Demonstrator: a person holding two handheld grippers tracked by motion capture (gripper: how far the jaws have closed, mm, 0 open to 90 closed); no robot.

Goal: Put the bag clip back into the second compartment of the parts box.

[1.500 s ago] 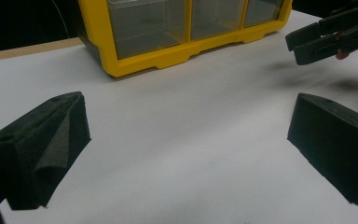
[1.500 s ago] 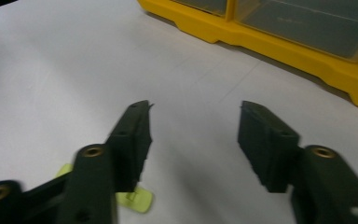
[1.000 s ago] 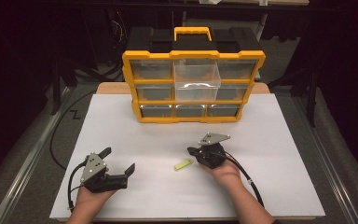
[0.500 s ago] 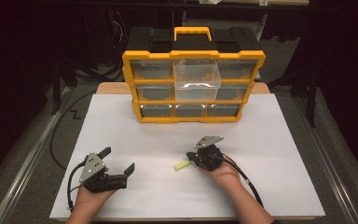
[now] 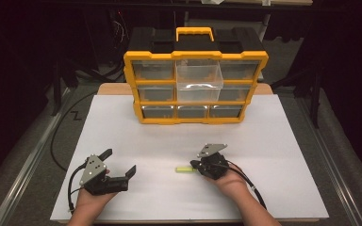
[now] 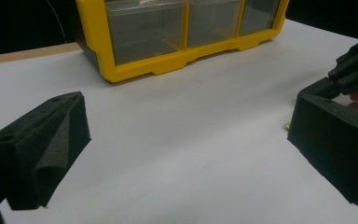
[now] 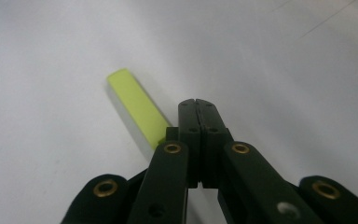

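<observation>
A small yellow-green strip (image 5: 185,169) lies flat on the white table top (image 5: 273,141). My right gripper (image 5: 196,165) is down at the strip's right end with its jaws shut. In the right gripper view the strip (image 7: 135,105) lies just left of the closed right gripper (image 7: 198,101), its near end against the side of the left jaw and not between the jaws. My left gripper (image 5: 120,161) rests at the near left, wide open and holding nothing (image 6: 186,130). A yellow and black drawer organizer (image 5: 195,56) stands at the back.
The organizer's middle clear drawer (image 5: 199,82) is pulled out toward me; the other drawers are pushed in. In the left gripper view its bottom row (image 6: 168,65) stands ahead. Cables trail from both grippers. White surface lies bare between the organizer and the hands.
My right gripper has come nearer to me and down to the strip's right end. The strip now lies a little more level. The left gripper has not moved.
</observation>
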